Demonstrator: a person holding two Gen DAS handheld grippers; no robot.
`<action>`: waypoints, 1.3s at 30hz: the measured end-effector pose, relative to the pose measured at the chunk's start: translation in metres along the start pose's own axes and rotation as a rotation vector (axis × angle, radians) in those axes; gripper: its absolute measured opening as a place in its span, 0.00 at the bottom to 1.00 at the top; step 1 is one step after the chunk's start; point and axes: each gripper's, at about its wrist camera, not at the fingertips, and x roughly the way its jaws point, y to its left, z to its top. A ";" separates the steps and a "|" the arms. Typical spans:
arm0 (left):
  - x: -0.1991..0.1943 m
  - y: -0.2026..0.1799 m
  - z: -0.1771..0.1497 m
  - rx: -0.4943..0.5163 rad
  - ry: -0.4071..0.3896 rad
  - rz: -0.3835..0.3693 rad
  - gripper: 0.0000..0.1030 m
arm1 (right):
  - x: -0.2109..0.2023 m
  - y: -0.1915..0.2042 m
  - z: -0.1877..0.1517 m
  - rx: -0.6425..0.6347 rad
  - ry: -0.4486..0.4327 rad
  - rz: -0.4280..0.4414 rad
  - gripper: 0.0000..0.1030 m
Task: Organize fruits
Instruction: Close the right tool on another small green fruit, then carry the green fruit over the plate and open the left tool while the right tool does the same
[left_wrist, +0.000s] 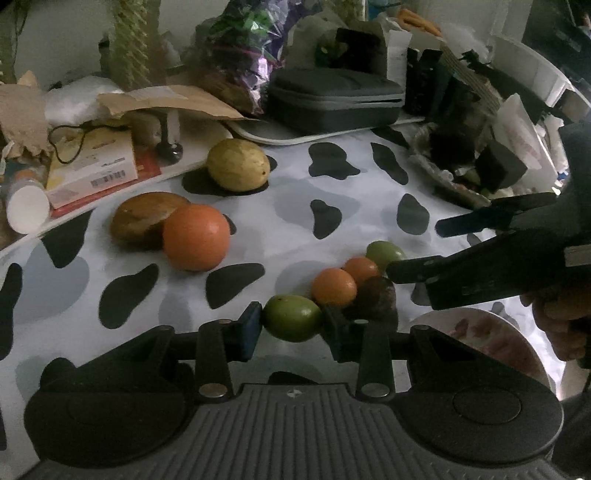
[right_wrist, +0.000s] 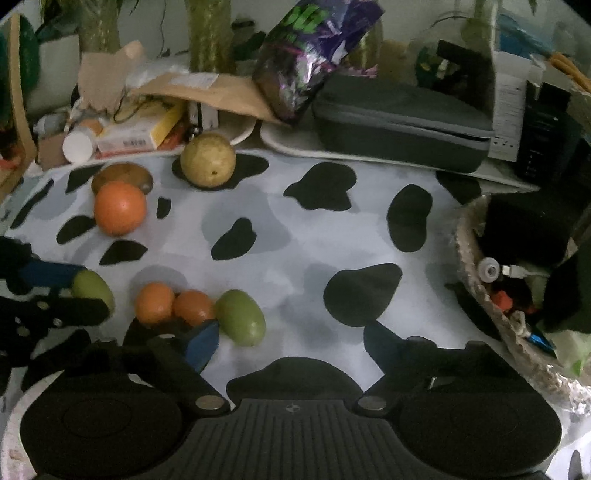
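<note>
My left gripper (left_wrist: 291, 325) clamps a green fruit (left_wrist: 292, 323), lower centre | my right gripper (right_wrist: 291, 343) spread, nothing between its pads, second green fruit (right_wrist: 241, 322) beside its left fingertip | two small oranges (right_wrist: 173, 308) touching | large orange (right_wrist: 119, 207) upper left | yellow fruit (right_wrist: 208, 159) farthest

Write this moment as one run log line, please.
left tool: shut on green fruit | right tool: open, nothing held, beside second green fruit | plate: near right
</note>
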 end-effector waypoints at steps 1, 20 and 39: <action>-0.001 0.001 0.000 -0.001 -0.002 0.003 0.34 | 0.002 0.001 0.000 -0.004 0.002 0.007 0.77; -0.012 0.008 -0.004 0.007 -0.027 0.008 0.34 | 0.000 0.016 0.004 -0.065 -0.025 0.015 0.27; -0.050 -0.036 -0.020 0.031 -0.077 -0.010 0.34 | -0.061 0.010 -0.031 0.025 -0.064 0.050 0.27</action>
